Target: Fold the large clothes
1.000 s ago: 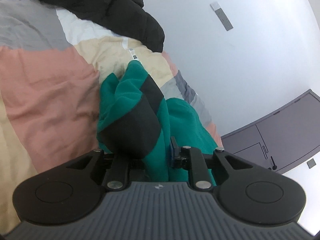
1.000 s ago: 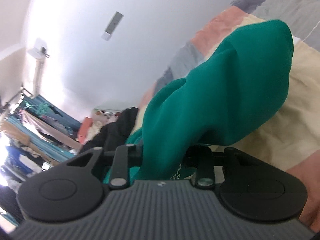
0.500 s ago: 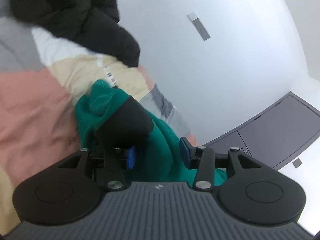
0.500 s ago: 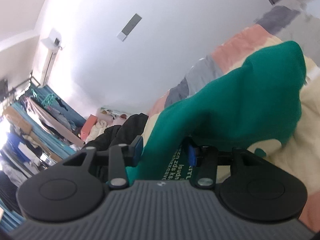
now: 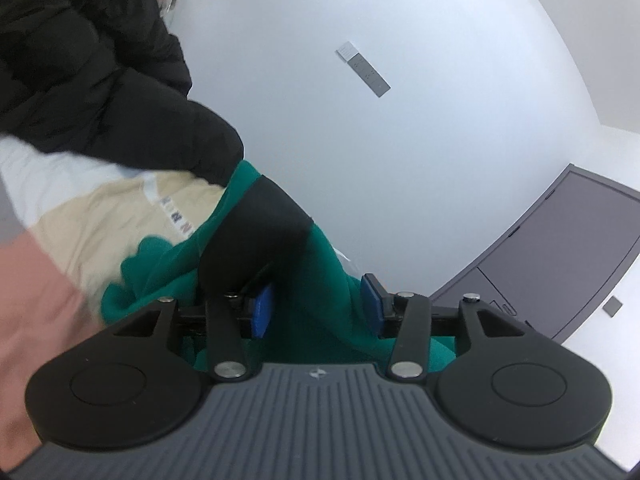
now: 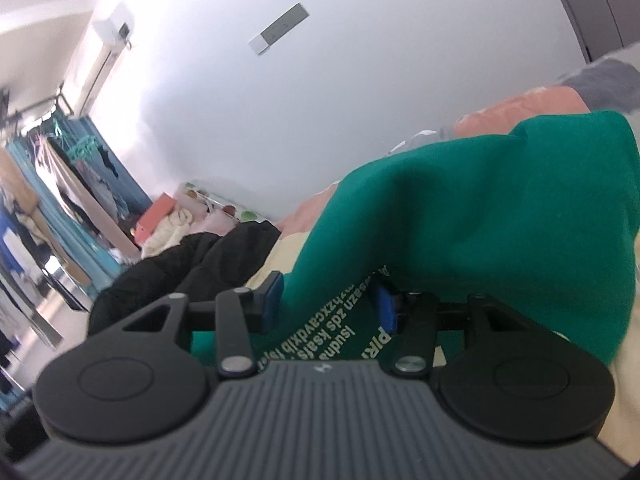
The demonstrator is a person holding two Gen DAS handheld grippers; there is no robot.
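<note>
Currently letting go of the green sweatshirt (image 5: 320, 264) with the left tongs (image 5: 316, 308) and the right tongs (image 6: 328, 304): holding both pairs at a middling spread, just after opening them, with cloth passing loosely between the blue pads and not being squeezed. Leaving the sweatshirt heaped on the patchwork bed cover (image 5: 100, 216), beside the black jacket (image 5: 80, 60), with its black cuff (image 5: 256, 232) draping over the near pad of the left tongs.

Judging progress as partial: seeing a doubled-over bulk of green in the right view, with upside-down printed lettering (image 6: 332, 336) facing the camera, but not yet seeing a flat, squared stack. Expecting further folds and smoothing to be needed.

Not resolving the full outline of the garment: losing its lower part behind both tong bodies, and losing detail of the bed cover to blur in the left view. Not telling whether the sleeves are tucked in, nor how many layers are lying underneath.
</note>
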